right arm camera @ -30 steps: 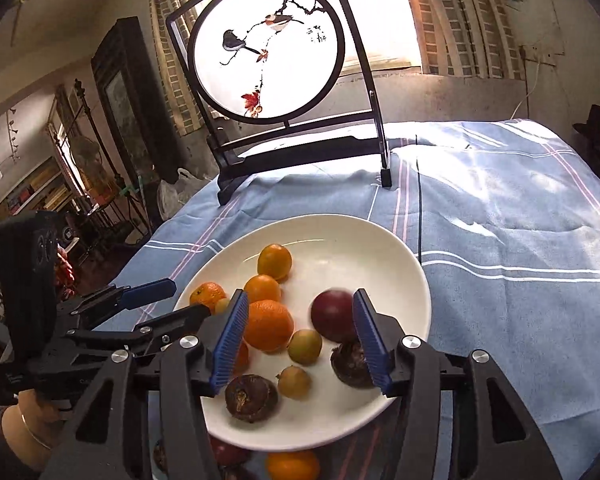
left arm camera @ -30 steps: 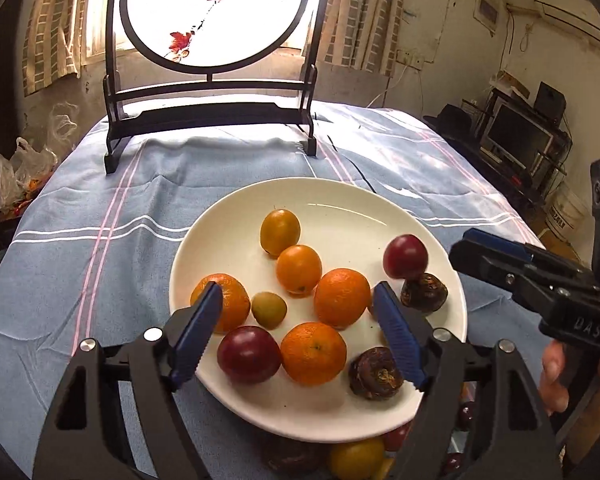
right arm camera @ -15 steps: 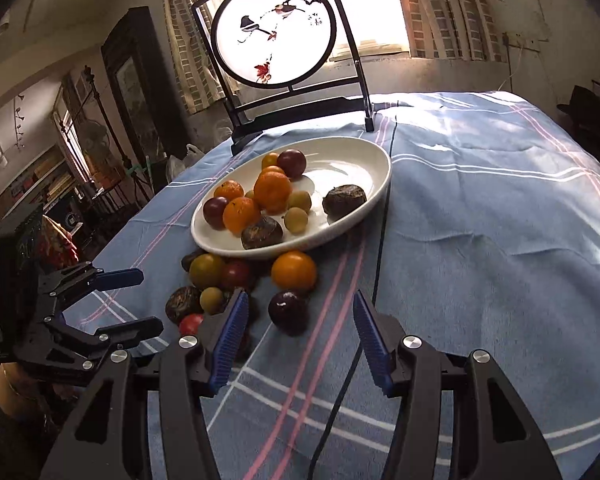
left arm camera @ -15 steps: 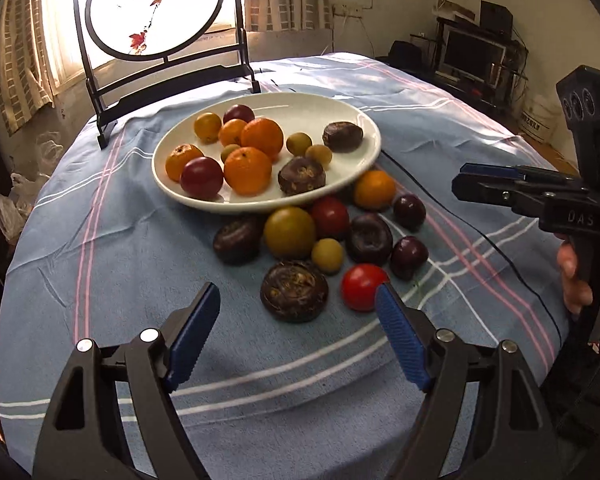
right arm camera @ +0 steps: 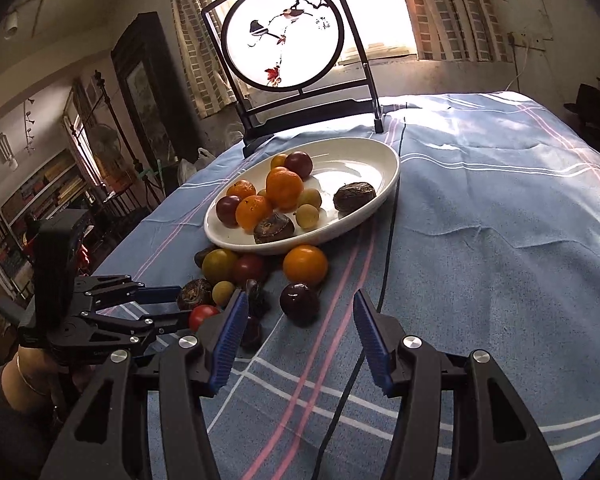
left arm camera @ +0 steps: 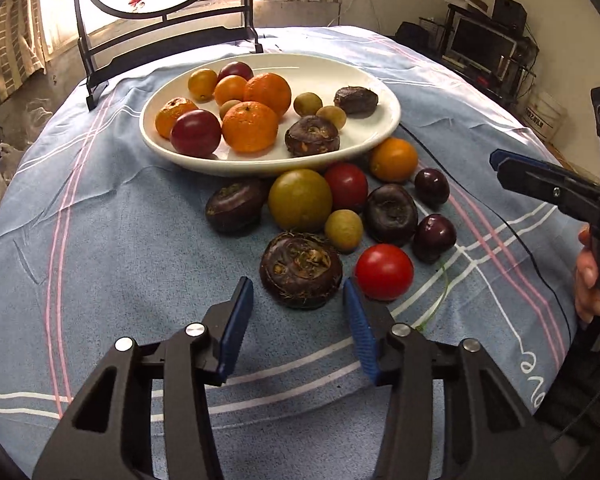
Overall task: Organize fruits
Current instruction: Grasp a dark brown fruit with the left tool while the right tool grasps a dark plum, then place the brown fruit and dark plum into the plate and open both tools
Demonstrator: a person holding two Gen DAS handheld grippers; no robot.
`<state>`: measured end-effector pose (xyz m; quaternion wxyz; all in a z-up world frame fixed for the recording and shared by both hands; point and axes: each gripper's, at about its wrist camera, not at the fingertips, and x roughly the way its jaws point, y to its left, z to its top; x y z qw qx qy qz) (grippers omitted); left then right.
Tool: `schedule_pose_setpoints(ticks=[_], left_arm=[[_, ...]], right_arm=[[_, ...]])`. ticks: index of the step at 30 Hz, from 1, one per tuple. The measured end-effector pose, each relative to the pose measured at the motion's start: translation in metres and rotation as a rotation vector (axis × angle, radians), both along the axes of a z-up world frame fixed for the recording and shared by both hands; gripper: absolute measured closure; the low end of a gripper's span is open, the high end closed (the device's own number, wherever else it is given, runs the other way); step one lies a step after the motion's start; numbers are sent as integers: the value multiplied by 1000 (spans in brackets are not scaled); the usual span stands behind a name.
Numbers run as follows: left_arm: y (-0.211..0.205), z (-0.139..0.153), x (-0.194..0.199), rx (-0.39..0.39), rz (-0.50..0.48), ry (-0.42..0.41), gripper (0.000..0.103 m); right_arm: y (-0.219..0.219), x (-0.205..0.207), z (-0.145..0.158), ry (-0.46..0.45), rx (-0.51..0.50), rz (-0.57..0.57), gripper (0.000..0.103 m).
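Observation:
A white plate (left arm camera: pixel 260 166) (right arm camera: pixel 380 184) holds oranges, plums, small yellow fruits and dark water chestnuts. In front of it, loose fruit lies on the blue cloth. The nearest loose pieces are a dark water chestnut (left arm camera: pixel 300 268) (right arm camera: pixel 194 294) and a red tomato (left arm camera: pixel 384 272) (right arm camera: pixel 204 316). My left gripper (left arm camera: pixel 297 282) (right arm camera: pixel 182 303) is closing, with the chestnut's near side between its tips and the pads not touching it. My right gripper (right arm camera: pixel 300 296) (left arm camera: pixel 540 178) stands open low over the cloth. A dark plum (right arm camera: pixel 300 304) sits just ahead, between its fingertips.
A round painted screen on a black stand (right arm camera: pixel 284 36) (left arm camera: pixel 168 32) stands behind the plate. A thin black cable (right arm camera: pixel 384 264) runs across the cloth past the plate's right end. Bare cloth stretches to the right (right arm camera: pixel 500 220). A hand (left arm camera: pixel 588 276) holds the right gripper's handle.
Both grippers have drawn back from over the plate and sunk toward the loose fruit in front of it. The left jaws have narrowed around the nearest water chestnut.

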<state>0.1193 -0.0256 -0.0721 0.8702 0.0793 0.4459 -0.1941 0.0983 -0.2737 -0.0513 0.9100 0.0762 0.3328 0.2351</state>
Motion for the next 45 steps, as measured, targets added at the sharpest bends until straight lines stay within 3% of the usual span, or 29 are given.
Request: schedule_pose_setpoints(ticks=[6,9,13,16,18,22,24,28,31,36,40,45], left_arm=[[-5,-1,17,-1,13,10,56],[-5,1,11,1,7,-10,61],[6,16,-13,-65,19,-54,62],[13,27,-28,-85,19,-78,62],[17,30,-31,-84,22,-78,61],[22,32,-32,-86,28,-80,61],[23,31,-31,-91,32,-78,61],[25,31,-32,-103,34,-85,61],[28,36,-35,-115,27,-99,61],[20,55,-20,-156,2,-112,61],[-2,73,17,-137,-10,-151,61],[-33,63,87,-108,-27,-70,61]], right_arm=[[2,-1,-1,-5,-11,-1,48],[7,-4,0,-18,-36,15,48],[38,-17,-1,-73,-186,106,48],[66,-22,-6,-81,-301,180,58],[72,-16,-8,-39,-299,190,65],[83,-4,-15,43,-317,195,68],[86,2,-17,72,-321,186,77],[82,-2,-17,77,-306,165,77],[67,-11,-9,81,-205,162,77],[31,-5,26,14,-48,93,77],[23,31,54,-25,-6,59,77],[28,107,56,-3,-16,-28,77]])
